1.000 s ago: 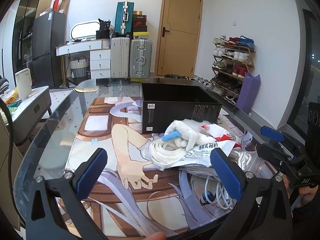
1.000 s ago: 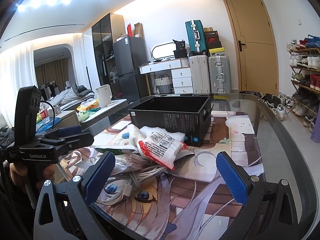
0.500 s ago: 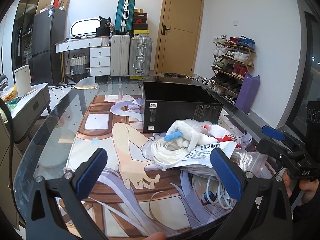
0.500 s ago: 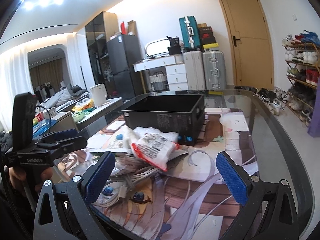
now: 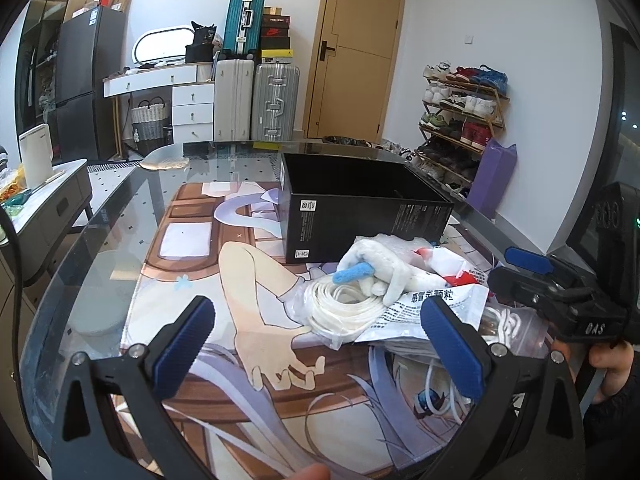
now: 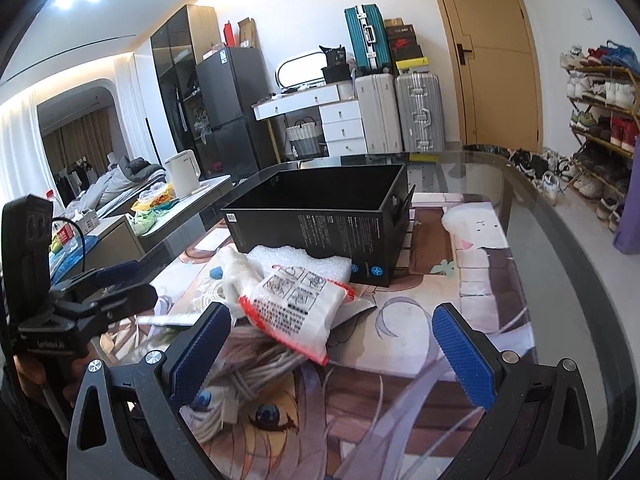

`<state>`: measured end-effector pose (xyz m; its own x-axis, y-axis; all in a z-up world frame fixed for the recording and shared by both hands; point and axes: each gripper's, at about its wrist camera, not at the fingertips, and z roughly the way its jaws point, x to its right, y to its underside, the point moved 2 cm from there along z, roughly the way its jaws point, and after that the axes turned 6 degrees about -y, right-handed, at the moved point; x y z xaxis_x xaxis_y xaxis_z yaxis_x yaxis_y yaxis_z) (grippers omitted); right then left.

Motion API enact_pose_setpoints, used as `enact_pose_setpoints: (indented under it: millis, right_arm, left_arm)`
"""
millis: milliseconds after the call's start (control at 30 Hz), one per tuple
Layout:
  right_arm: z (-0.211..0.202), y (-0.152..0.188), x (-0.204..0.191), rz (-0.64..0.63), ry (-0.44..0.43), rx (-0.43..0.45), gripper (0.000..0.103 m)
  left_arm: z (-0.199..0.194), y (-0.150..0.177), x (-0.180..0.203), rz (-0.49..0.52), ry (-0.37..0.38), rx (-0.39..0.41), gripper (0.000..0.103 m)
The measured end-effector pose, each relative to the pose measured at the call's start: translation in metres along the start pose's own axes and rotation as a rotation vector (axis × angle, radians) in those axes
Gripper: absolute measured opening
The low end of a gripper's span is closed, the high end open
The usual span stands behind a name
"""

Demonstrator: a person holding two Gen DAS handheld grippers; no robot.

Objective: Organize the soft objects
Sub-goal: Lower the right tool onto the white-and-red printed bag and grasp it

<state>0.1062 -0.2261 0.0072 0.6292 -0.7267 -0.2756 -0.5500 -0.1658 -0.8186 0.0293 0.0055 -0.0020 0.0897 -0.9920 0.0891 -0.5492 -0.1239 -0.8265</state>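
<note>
Both grippers are mine, both with jaws spread wide, nothing between the blue pads, touching nothing. Left gripper [image 5: 316, 344] hangs over the near edge of the printed mat [image 5: 192, 280] on the glass table [image 5: 120, 208]; its right pad sits in front of the pile in view but I can't confirm contact, looks apart. Right gripper [image 6: 332, 352] hangs over the mat too, its left pad just in front of the grey cable bundle [image 6: 256, 368], no grip on it.

Pile of soft stuff lies on the mat just past the pads: coiled white cord [image 5: 344, 308] in clear plastic, white plush toy [image 5: 380, 264] with a blue bit on top of it, printed white packet [image 5: 436, 304], red-edged bag [image 6: 296, 308] resting on the cables, white foam sheet [image 6: 296, 260] behind it.

Black box [image 5: 360, 208] stands open-topped right behind the pile, foam touching its front wall. Can't see anything inside from here.

Farther back: suitcases [image 5: 256, 100], white drawers [image 5: 192, 108], wooden door [image 5: 356, 52], shoe rack [image 5: 460, 112].
</note>
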Motion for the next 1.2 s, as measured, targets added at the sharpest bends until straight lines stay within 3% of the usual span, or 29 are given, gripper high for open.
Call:
enact_pose_setpoints:
  millis: [233, 433, 500, 567, 633, 967, 1200]
  right_arm:
    - [0.018, -0.013, 0.005, 0.018, -0.001, -0.045, 0.103]
    - [0.038, -0.012, 0.012, 0.106, -0.037, -0.102, 0.103]
    - [0.041, -0.011, 0.010, 0.091, -0.036, -0.110, 0.098]
    - [0.046, -0.009, 0.010, 0.087, -0.045, -0.130, 0.085]
    - [0.049, -0.007, 0.012, 0.099, -0.056, -0.146, 0.084]
    - [0.030, 0.010, 0.045, 0.165, -0.019, -0.153, 0.084]
    - [0.040, 0.010, 0.045, 0.148, 0.040, -0.173, 0.081]
  left_arm:
    - [0.003, 0.000, -0.007, -0.020, 0.006, -0.014, 0.103]
    - [0.003, 0.000, -0.006, -0.014, 0.014, -0.013, 0.103]
    - [0.003, 0.000, -0.005, -0.009, 0.014, -0.015, 0.103]
    - [0.002, 0.000, -0.005, -0.007, 0.012, -0.014, 0.103]
    - [0.002, 0.000, -0.005, -0.009, 0.014, -0.015, 0.103]
    - [0.005, 0.001, -0.003, -0.003, 0.013, -0.023, 0.103]
    - [0.005, 0.001, -0.001, -0.004, 0.027, -0.029, 0.103]
